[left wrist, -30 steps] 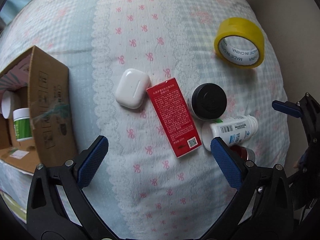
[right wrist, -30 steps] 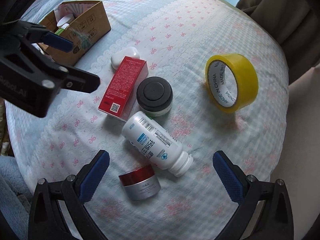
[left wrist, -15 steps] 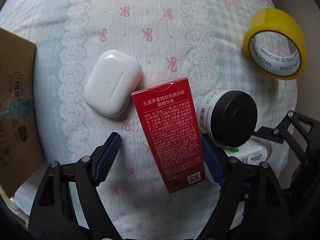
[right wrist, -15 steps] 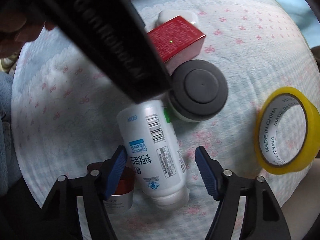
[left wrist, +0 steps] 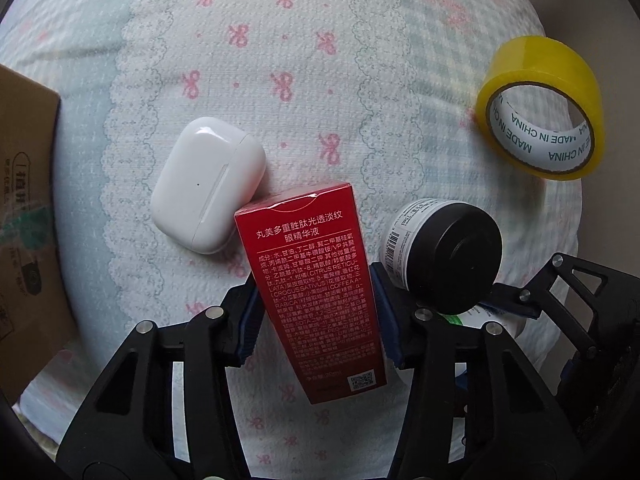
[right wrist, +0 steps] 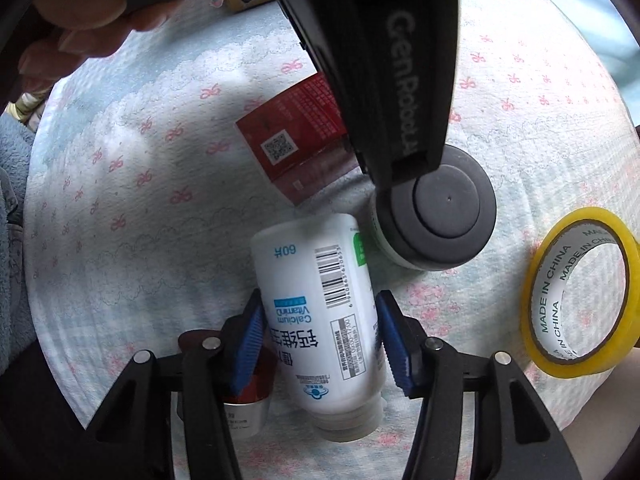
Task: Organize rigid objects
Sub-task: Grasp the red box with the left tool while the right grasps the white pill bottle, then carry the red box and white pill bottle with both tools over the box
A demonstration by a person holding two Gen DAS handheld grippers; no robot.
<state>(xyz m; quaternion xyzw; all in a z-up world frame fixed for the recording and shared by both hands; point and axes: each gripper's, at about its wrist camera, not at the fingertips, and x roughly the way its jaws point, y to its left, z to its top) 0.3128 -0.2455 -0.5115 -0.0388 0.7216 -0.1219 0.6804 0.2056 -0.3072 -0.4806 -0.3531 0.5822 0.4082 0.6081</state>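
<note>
My left gripper (left wrist: 318,316) is shut on a red carton (left wrist: 316,280), its blue pads pressed against both long sides; the carton lies on the bed cover. The carton's end also shows in the right wrist view (right wrist: 296,148). My right gripper (right wrist: 320,334) is shut on a white vitamin bottle (right wrist: 320,300) lying on its side, cap toward me. The left gripper's black body hangs over the carton in the right wrist view.
A white earbud case (left wrist: 208,194) touches the carton's far left corner. A black-lidded jar (left wrist: 444,256) (right wrist: 436,212) sits right of the carton. A yellow tape roll (left wrist: 544,108) (right wrist: 580,300) lies far right. A cardboard box (left wrist: 24,200) stands left. A red-lidded jar (right wrist: 248,400) sits beside the bottle.
Both grippers have come down and closed: the left one onto the red carton, the right one onto the white bottle.
</note>
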